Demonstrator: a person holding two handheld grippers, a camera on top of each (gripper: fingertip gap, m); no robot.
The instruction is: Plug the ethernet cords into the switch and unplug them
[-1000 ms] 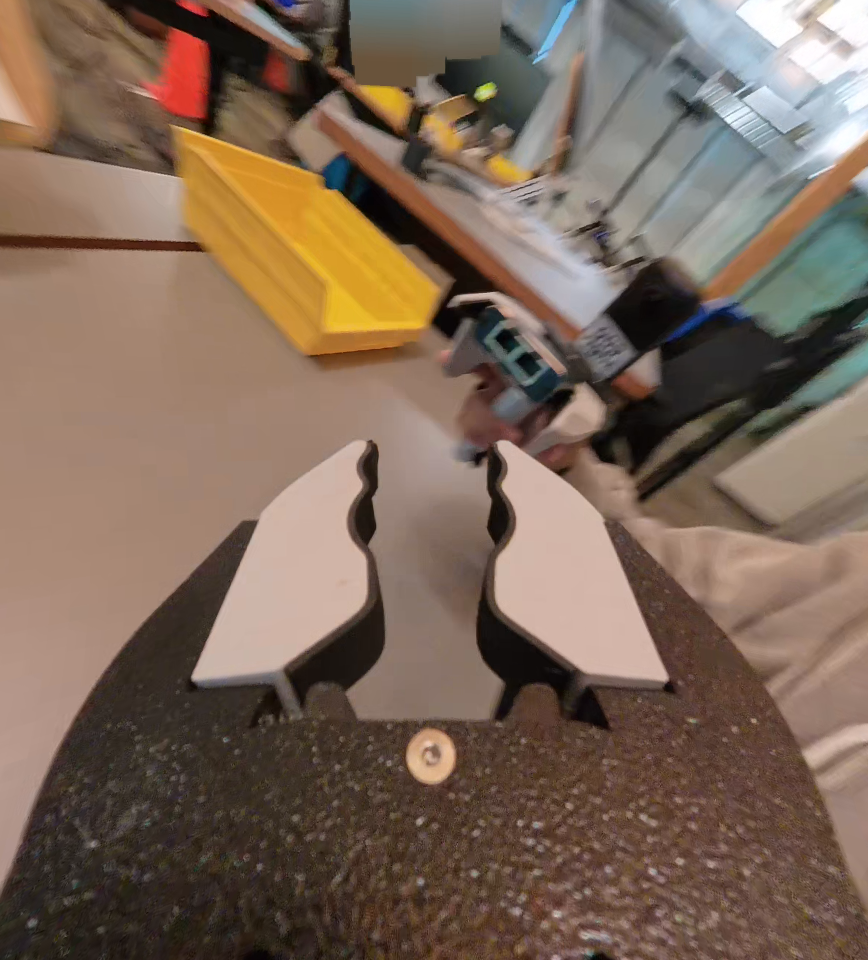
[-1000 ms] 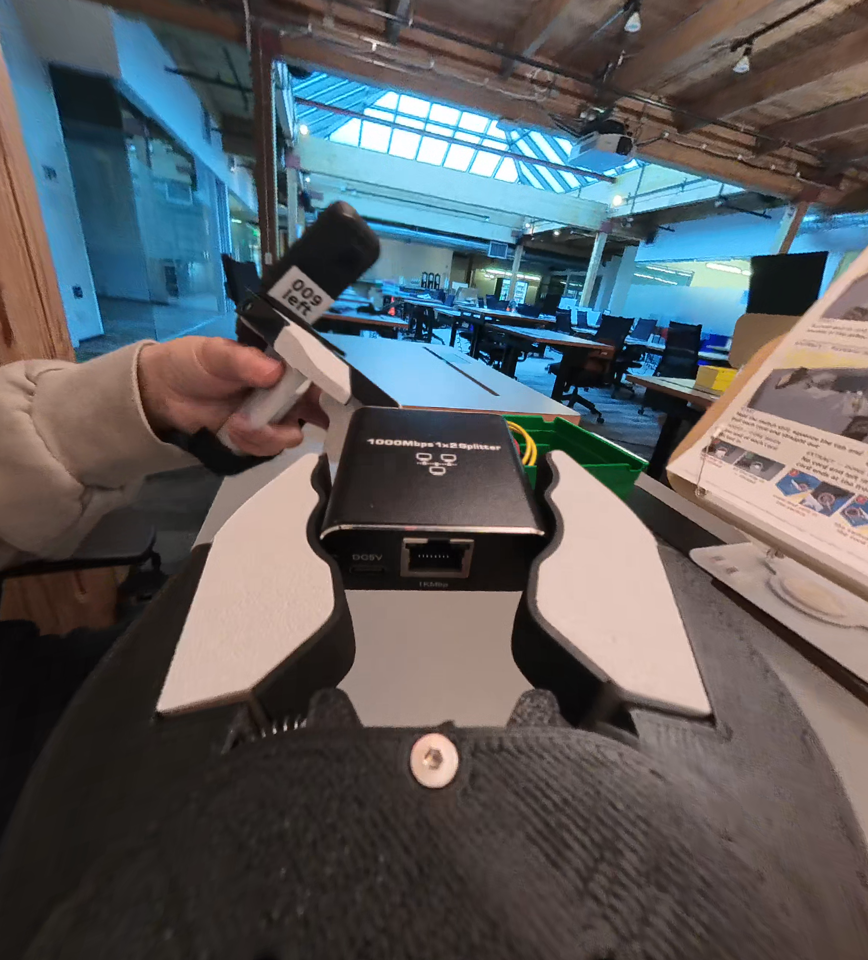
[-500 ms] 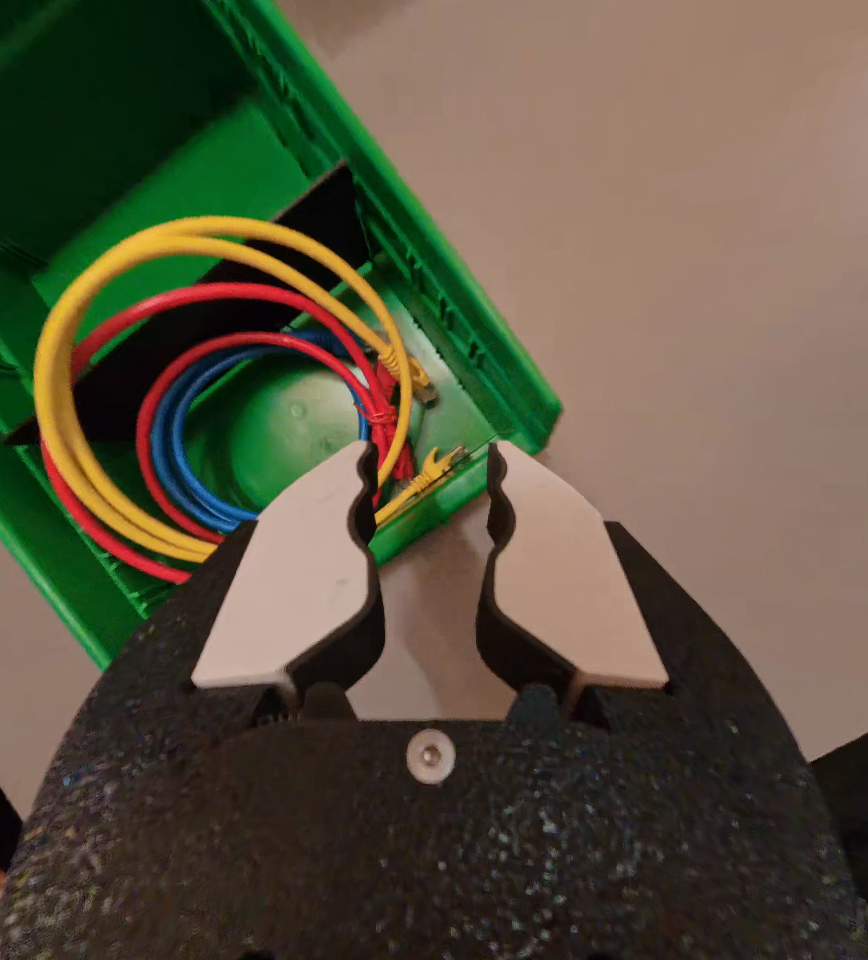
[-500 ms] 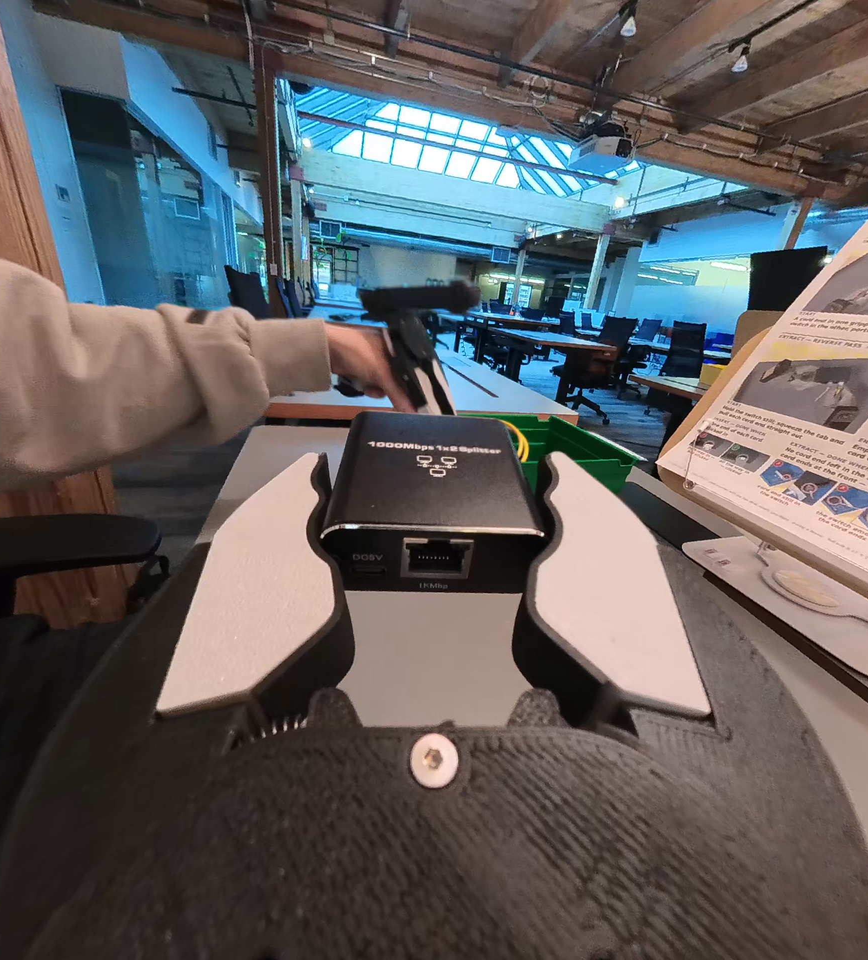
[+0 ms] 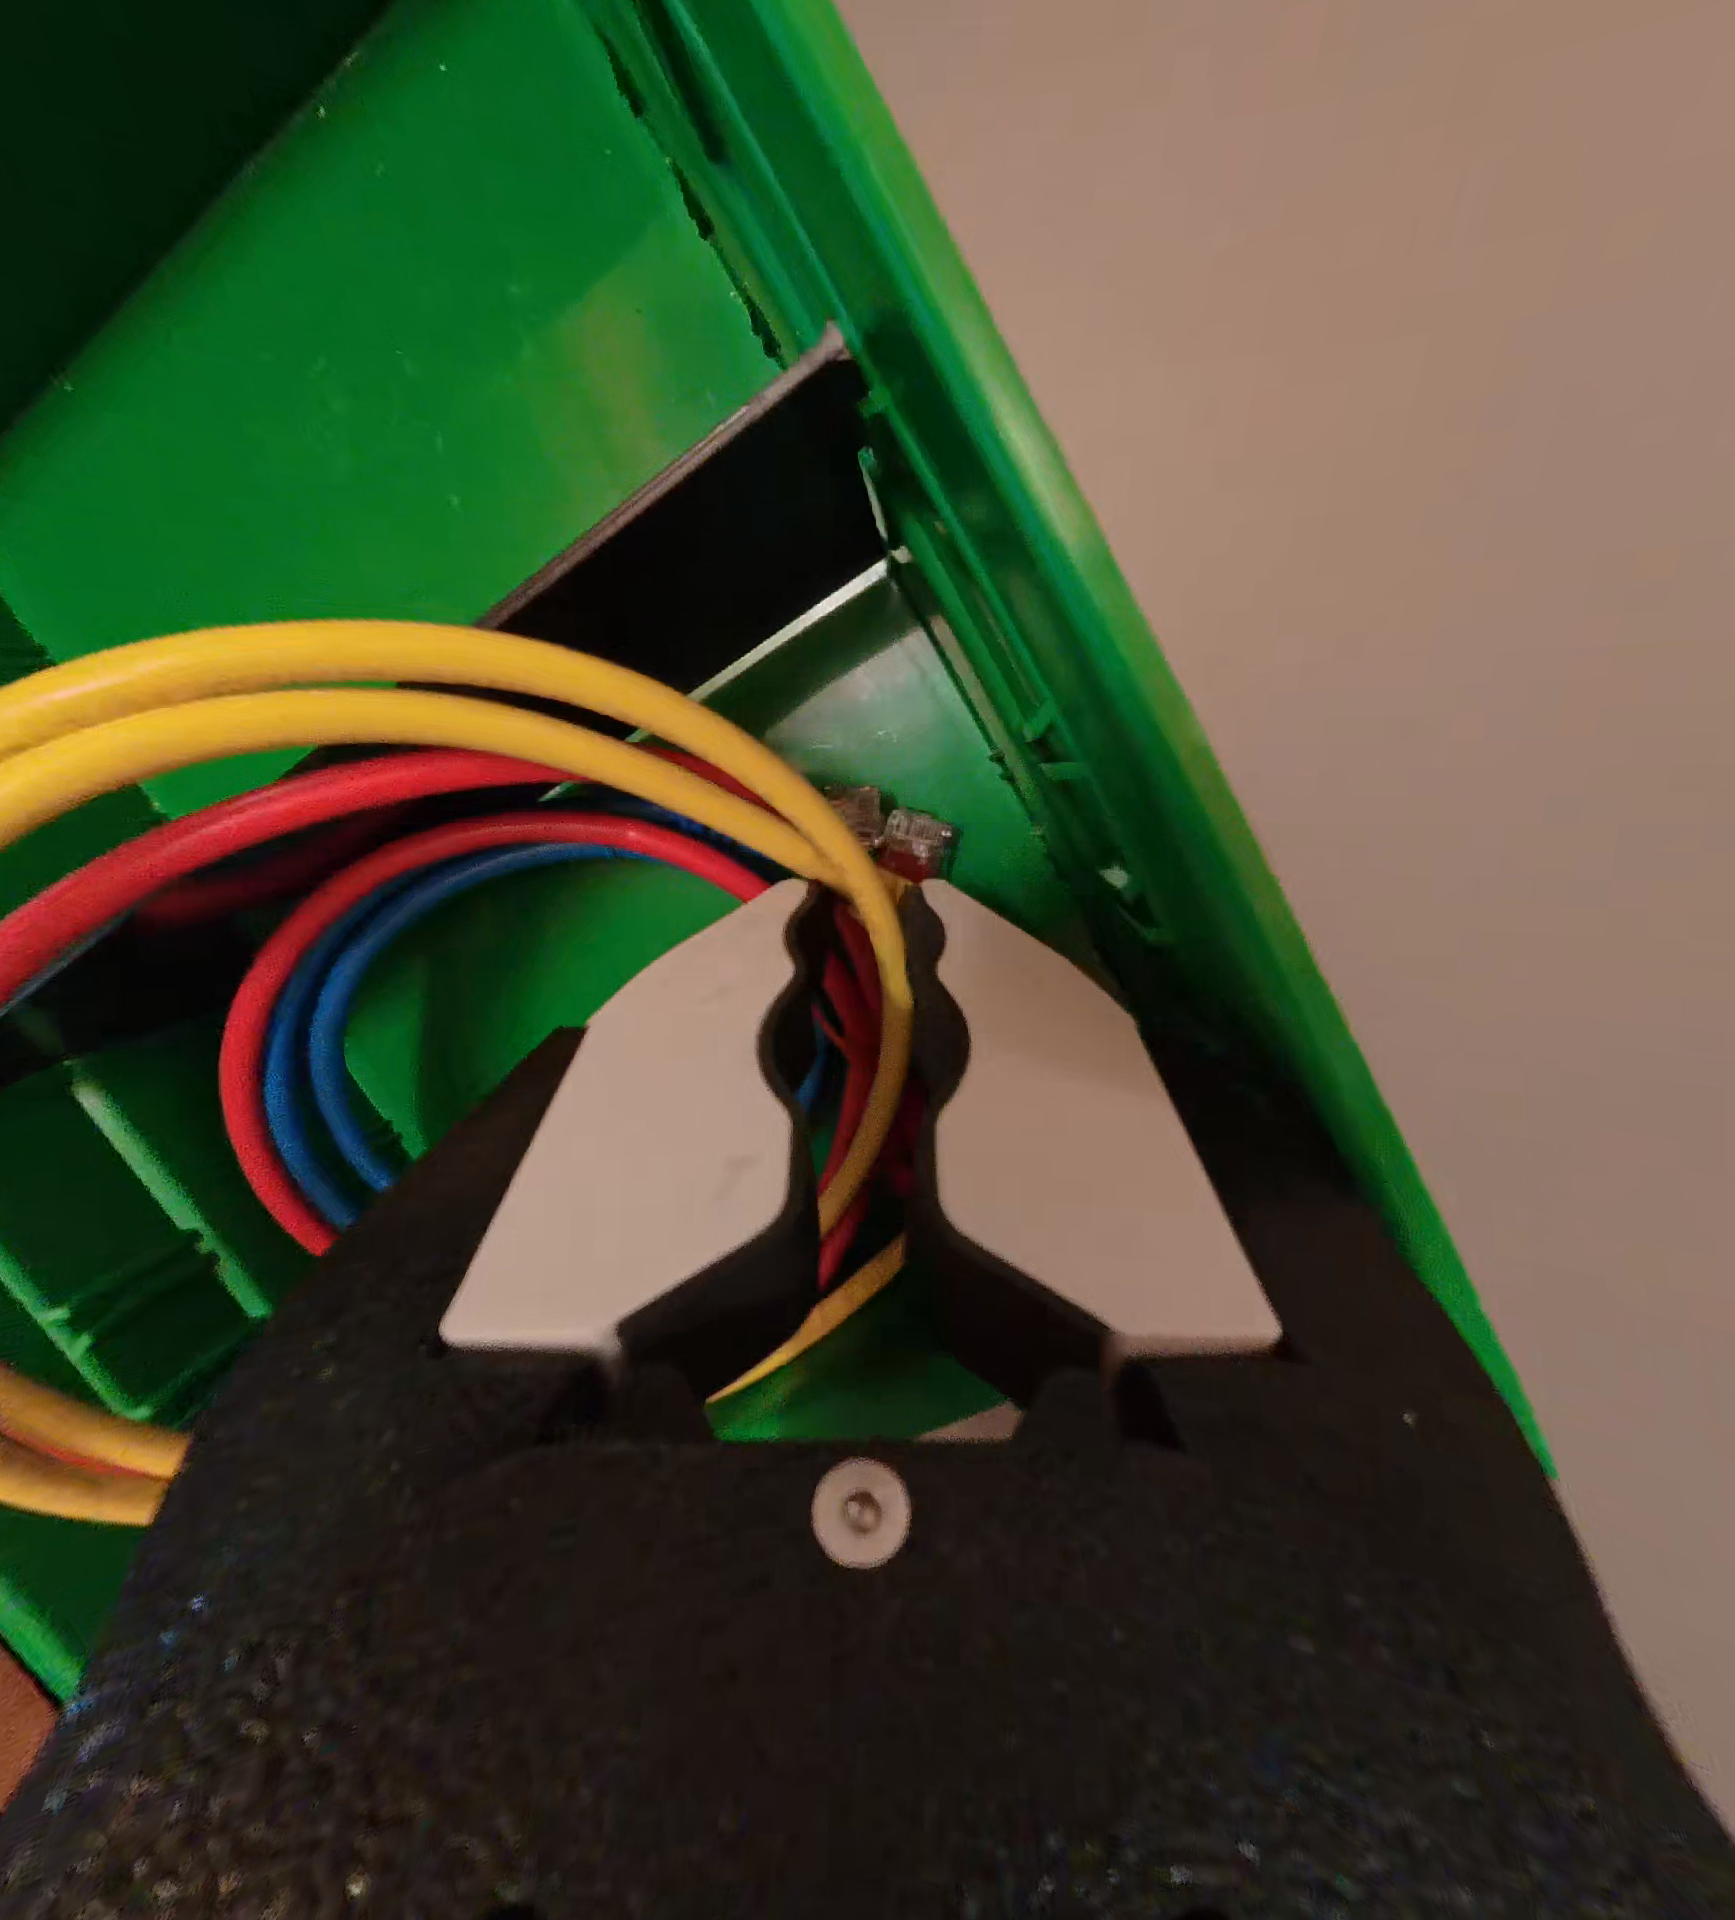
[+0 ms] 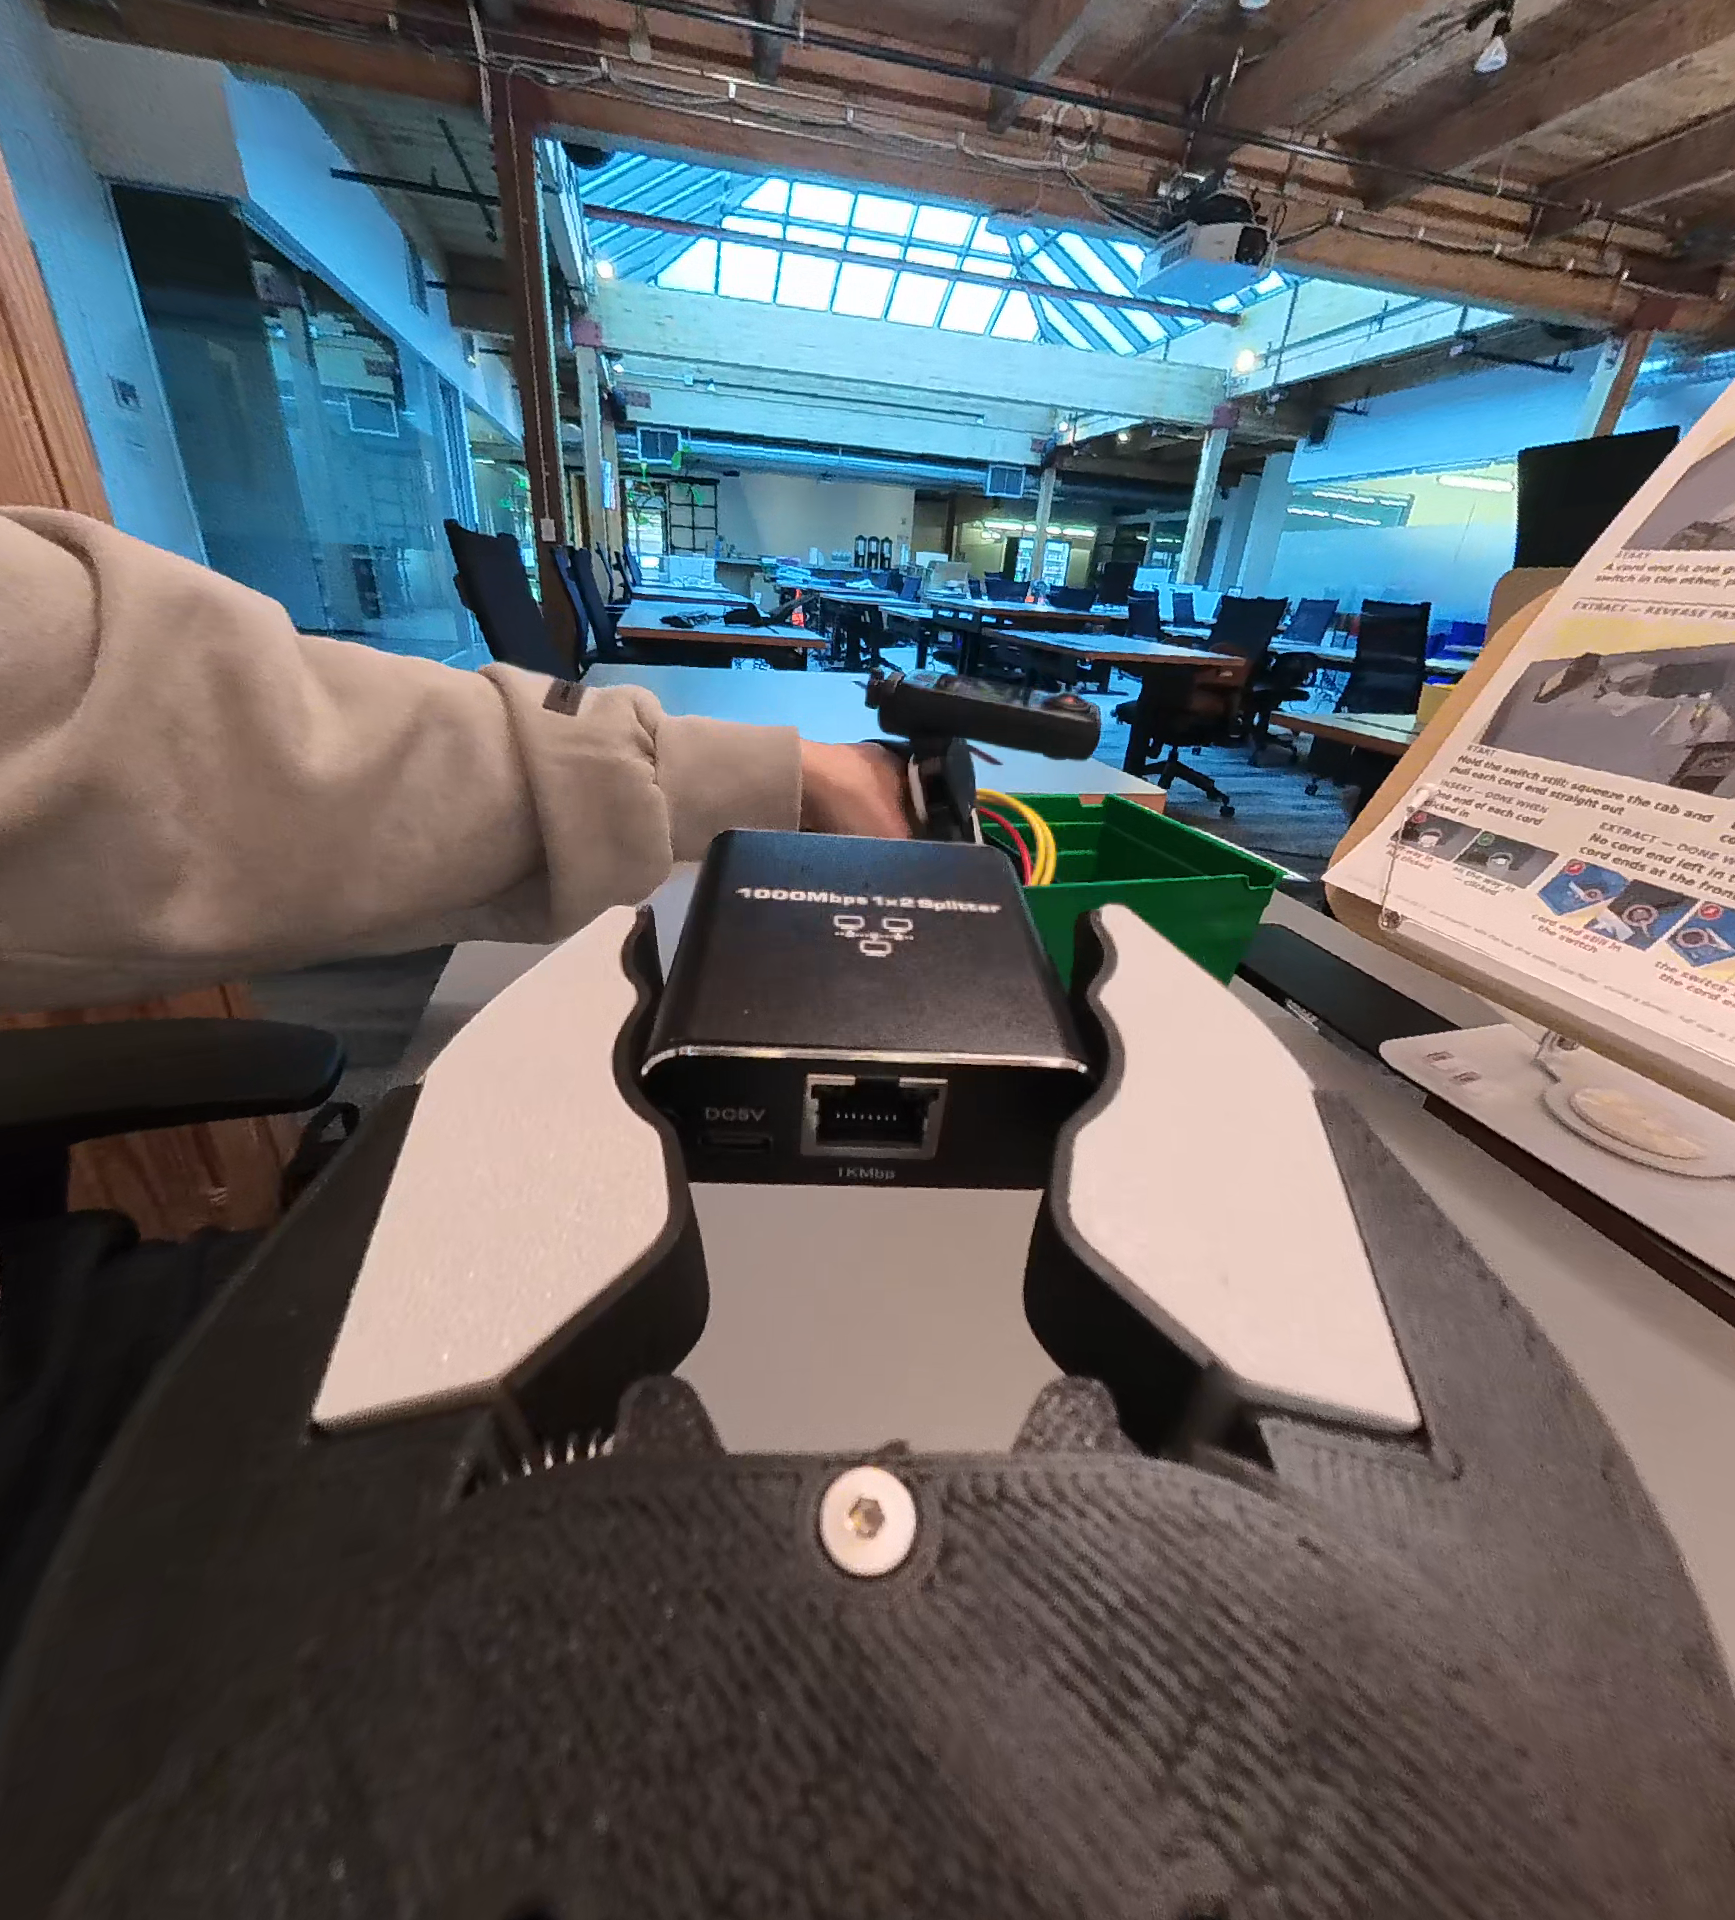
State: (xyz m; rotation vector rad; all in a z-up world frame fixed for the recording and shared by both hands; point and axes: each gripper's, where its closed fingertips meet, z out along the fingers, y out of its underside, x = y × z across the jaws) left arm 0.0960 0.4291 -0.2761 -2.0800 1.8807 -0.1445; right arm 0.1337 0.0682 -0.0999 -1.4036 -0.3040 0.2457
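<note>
Left gripper (image 5: 858, 914) pinching cords in the green bin (image 5: 1050, 582); right gripper (image 6: 868, 935) holding the switch (image 6: 858, 966).

On the worktop (image 5: 1465, 416), the bin holds coiled yellow cords (image 5: 323, 675), red cords (image 5: 63, 935) and blue cords (image 5: 323, 1039), with a black divider (image 5: 738, 488) across it. The small black switch looks light, rigid and smooth-sided; the right fingers (image 6: 530, 1143) are clenched on its flanks, port facing the camera. The cords look limp and springy, so the best hold is probably just behind the clear plugs (image 5: 910, 836). The left fingers (image 5: 655, 1122) are nearly closed around yellow and red strands; whether only one is caught, I cannot tell.
</note>
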